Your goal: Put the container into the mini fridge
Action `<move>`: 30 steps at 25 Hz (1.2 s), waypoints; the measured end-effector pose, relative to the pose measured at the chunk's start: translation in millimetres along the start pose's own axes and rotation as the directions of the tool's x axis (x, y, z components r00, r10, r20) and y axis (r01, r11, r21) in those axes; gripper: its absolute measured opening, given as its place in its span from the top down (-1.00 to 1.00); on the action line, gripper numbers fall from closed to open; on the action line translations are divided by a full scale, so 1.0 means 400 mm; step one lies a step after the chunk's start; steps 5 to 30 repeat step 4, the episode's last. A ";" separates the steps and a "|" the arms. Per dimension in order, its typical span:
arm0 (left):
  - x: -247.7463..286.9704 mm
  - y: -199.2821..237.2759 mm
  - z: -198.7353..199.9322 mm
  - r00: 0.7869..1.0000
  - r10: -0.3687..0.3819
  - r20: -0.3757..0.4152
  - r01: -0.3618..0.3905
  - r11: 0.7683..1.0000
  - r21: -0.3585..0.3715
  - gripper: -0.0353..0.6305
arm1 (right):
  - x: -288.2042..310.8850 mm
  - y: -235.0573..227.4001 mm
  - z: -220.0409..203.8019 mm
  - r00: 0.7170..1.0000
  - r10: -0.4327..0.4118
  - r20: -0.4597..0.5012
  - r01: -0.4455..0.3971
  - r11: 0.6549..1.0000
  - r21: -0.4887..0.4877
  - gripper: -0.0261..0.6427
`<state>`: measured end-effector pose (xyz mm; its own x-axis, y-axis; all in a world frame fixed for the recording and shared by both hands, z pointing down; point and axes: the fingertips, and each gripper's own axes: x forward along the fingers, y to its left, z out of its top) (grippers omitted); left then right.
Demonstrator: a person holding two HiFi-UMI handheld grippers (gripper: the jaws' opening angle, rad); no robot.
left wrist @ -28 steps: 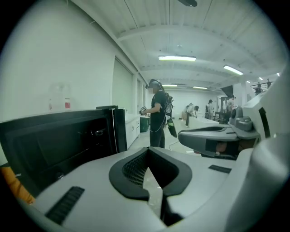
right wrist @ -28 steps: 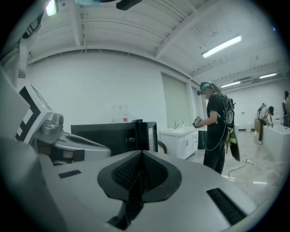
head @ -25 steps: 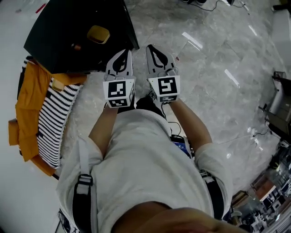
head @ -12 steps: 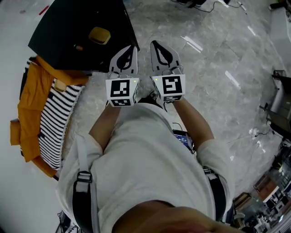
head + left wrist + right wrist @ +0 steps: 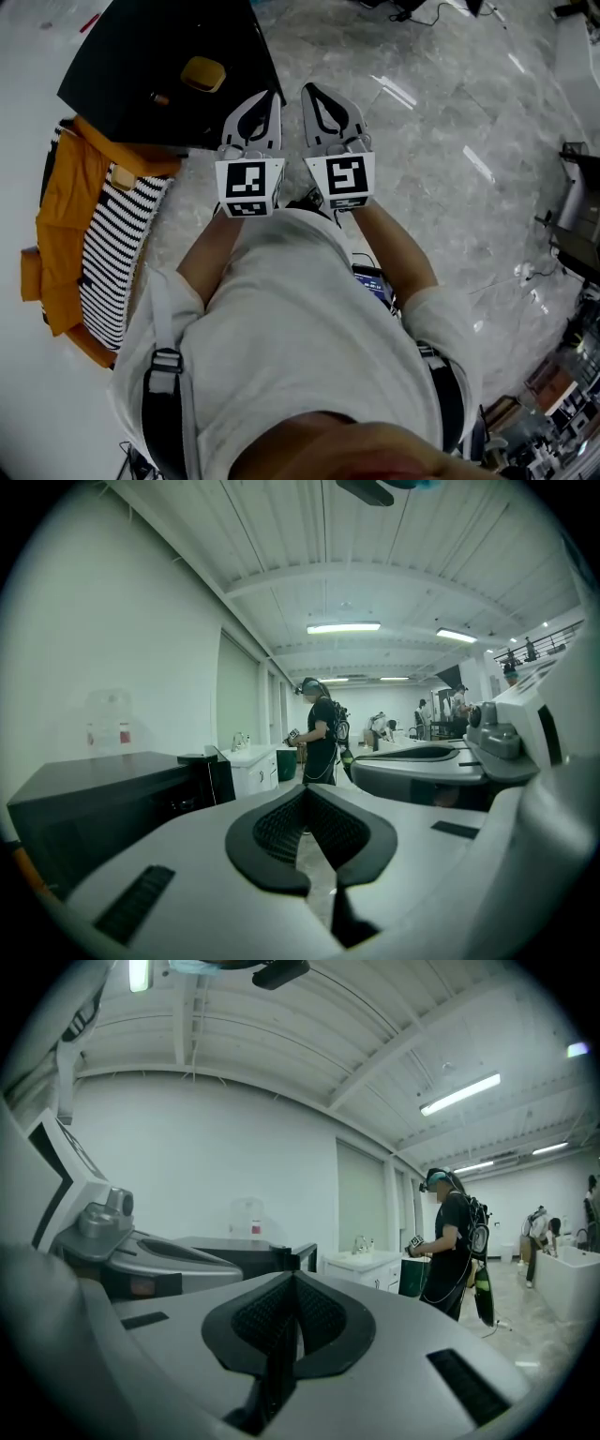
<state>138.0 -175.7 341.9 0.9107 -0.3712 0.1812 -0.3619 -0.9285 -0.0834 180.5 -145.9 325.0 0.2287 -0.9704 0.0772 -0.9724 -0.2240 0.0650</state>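
A black mini fridge (image 5: 141, 84) stands on the floor at the upper left of the head view. On its top sits a small yellow-topped thing (image 5: 203, 72). In the gripper views a pale see-through container (image 5: 109, 722) (image 5: 246, 1216) with a red label stands on the black box (image 5: 94, 803) (image 5: 239, 1252). I hold both grippers side by side in front of my chest, pointing forward. My left gripper (image 5: 266, 97) (image 5: 305, 797) is shut on nothing, just right of the fridge's corner. My right gripper (image 5: 313, 91) (image 5: 293, 1281) is also shut and holds nothing.
An orange cloth and a black-and-white striped cloth (image 5: 108, 248) lie left of me, against a white wall. Grey marble floor (image 5: 441, 122) spreads to the right. A person in black (image 5: 322, 742) (image 5: 455, 1251) stands further down the room beside white counters (image 5: 248, 761).
Both grippers have shifted slightly forward together and stay shut, side by side. Nothing was taken hold of.
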 end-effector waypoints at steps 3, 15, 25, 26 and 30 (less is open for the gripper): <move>-0.001 -0.011 0.002 1.000 -0.012 -0.006 0.012 1.000 0.016 0.86 | -0.006 -0.004 -0.005 1.000 0.000 -0.003 0.000 1.000 0.002 0.81; -0.002 -0.013 0.003 1.000 -0.014 -0.008 0.014 1.000 0.019 0.86 | -0.008 -0.005 -0.006 1.000 0.001 -0.004 -0.001 1.000 0.003 0.81; -0.002 -0.013 0.003 1.000 -0.014 -0.008 0.014 1.000 0.019 0.86 | -0.008 -0.005 -0.006 1.000 0.001 -0.004 -0.001 1.000 0.003 0.81; -0.002 -0.013 0.003 1.000 -0.014 -0.008 0.014 1.000 0.019 0.86 | -0.008 -0.005 -0.006 1.000 0.001 -0.004 -0.001 1.000 0.003 0.81; -0.002 -0.013 0.003 1.000 -0.014 -0.008 0.014 1.000 0.019 0.86 | -0.008 -0.005 -0.006 1.000 0.001 -0.004 -0.001 1.000 0.003 0.81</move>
